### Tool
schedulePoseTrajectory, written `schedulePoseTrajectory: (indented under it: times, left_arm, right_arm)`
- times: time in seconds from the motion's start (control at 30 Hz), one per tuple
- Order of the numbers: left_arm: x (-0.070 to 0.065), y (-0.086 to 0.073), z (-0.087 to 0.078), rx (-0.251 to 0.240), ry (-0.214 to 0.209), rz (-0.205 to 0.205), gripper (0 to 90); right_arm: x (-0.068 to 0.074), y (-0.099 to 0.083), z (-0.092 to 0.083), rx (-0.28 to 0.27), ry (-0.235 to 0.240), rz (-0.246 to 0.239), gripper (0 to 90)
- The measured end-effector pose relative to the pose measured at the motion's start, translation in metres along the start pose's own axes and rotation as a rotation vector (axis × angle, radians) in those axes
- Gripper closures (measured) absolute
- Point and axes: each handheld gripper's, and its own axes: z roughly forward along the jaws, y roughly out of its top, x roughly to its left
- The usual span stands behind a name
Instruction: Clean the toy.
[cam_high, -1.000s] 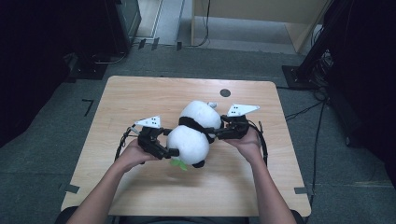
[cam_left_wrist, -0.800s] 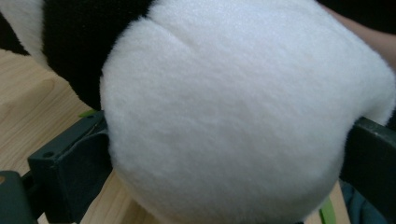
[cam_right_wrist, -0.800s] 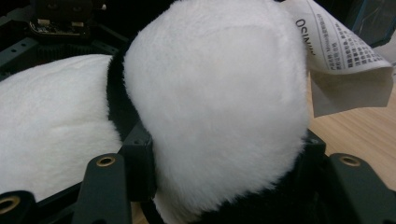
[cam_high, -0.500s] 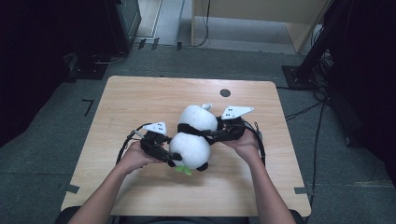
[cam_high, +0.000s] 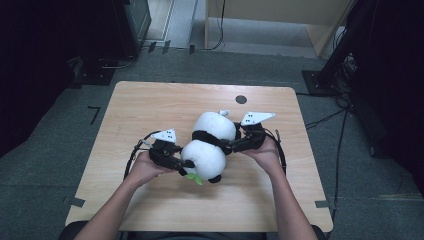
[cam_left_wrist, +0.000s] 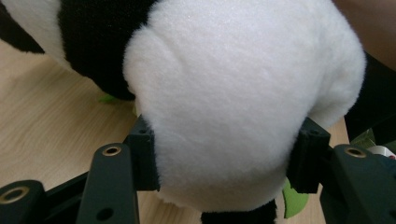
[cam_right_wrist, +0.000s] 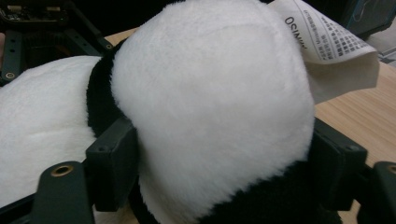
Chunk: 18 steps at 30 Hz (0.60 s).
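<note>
A black-and-white plush panda lies on the wooden table, a green leaf under its near end. My left gripper is at the near white end; its jaws have just been closing. In the left gripper view the pads press into the white fur on both sides. My right gripper grips the far white end; its jaws have just been opening, but the plush still bulges between them. A printed tag sticks out there.
A small dark round hole sits near the table's far edge. Black cables loop beside both hands. Dark equipment stands and cables lie on the grey floor around the table.
The left jaws have closed in from wide apart onto the panda's near white end. The panda has shifted slightly between the two grippers. Both hands stay roughly where they were.
</note>
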Motion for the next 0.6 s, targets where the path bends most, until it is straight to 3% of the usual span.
schedulePoseTrajectory:
  times: [0.13, 0.23, 0.27, 0.3, 0.43, 0.5, 0.57, 0.6]
  left_arm:
    - [0.000, 0.002, -0.007, -0.023, -0.002, -0.005, 47.8]
    - [0.000, 0.003, -0.012, -0.037, 0.006, -0.008, 50.5]
    - [0.000, 0.003, -0.013, -0.042, 0.020, -0.017, 50.5]
    - [0.005, 0.002, -0.019, -0.072, 0.040, -0.048, 51.1]
    - [0.012, 0.001, -0.027, -0.114, 0.067, -0.077, 50.6]
    - [0.015, 0.003, -0.030, -0.146, 0.124, -0.096, 50.1]
    - [0.016, 0.004, -0.031, -0.154, 0.136, -0.108, 49.6]
    - [0.017, 0.004, -0.031, -0.161, 0.144, -0.120, 49.3]
  right_arm:
    - [-0.002, -0.001, -0.003, 0.002, -0.014, 0.014, 14.6]
    - [-0.004, -0.002, -0.008, -0.001, -0.062, 0.022, 13.5]
    - [-0.004, -0.002, -0.008, -0.001, -0.062, 0.022, 13.5]
    - [-0.005, -0.002, -0.013, -0.002, -0.119, 0.018, 13.6]
    - [-0.011, -0.004, -0.023, -0.018, -0.151, 0.038, 13.6]
    - [-0.018, -0.011, -0.031, -0.012, -0.210, 0.076, 13.6]
    - [-0.020, -0.013, -0.034, -0.016, -0.217, 0.093, 13.6]
    - [-0.024, -0.017, -0.039, -0.032, -0.237, 0.124, 13.6]
